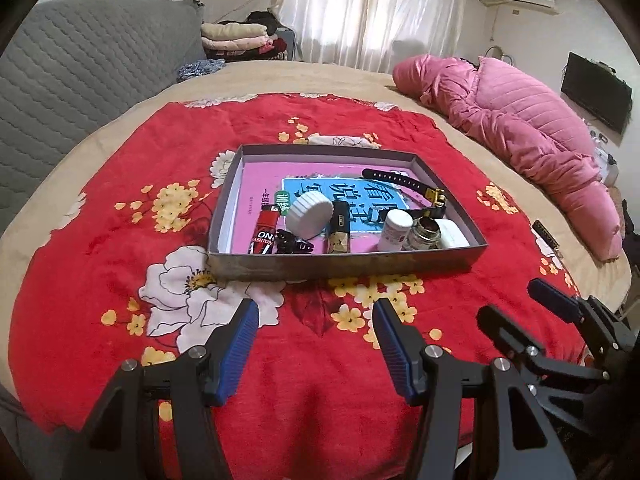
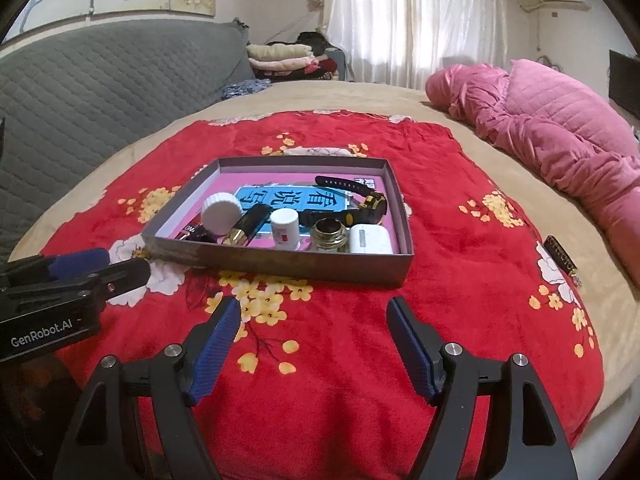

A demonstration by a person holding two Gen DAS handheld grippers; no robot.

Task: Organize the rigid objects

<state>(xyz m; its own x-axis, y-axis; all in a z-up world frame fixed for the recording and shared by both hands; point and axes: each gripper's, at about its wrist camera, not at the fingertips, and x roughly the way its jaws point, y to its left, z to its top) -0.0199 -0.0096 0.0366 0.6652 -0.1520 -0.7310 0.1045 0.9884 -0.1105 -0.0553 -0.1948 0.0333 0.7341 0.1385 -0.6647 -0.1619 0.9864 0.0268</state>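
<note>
A shallow grey box [image 1: 344,266] [image 2: 280,266] sits on a red floral blanket. In it lie a pink book, a white round lid [image 1: 310,216] [image 2: 222,213], a red lighter [image 1: 264,236], a black clip [image 1: 292,243], a black-gold lipstick [image 1: 339,229] [image 2: 248,226], a white bottle [image 1: 394,231] [image 2: 285,228], a glass jar [image 1: 424,234] [image 2: 329,235], a white earbud case [image 1: 452,234] [image 2: 370,241] and a black watch [image 1: 412,190] [image 2: 356,200]. My left gripper [image 1: 314,312] and right gripper [image 2: 314,310] are open and empty, in front of the box.
The red blanket [image 1: 120,248] lies on a beige bed. A pink quilted duvet [image 1: 528,140] lies at the right. A grey padded headboard [image 1: 80,72] is at the left. A small dark tag [image 2: 562,256] lies on the blanket's right edge. Folded clothes [image 2: 284,60] sit beyond the bed.
</note>
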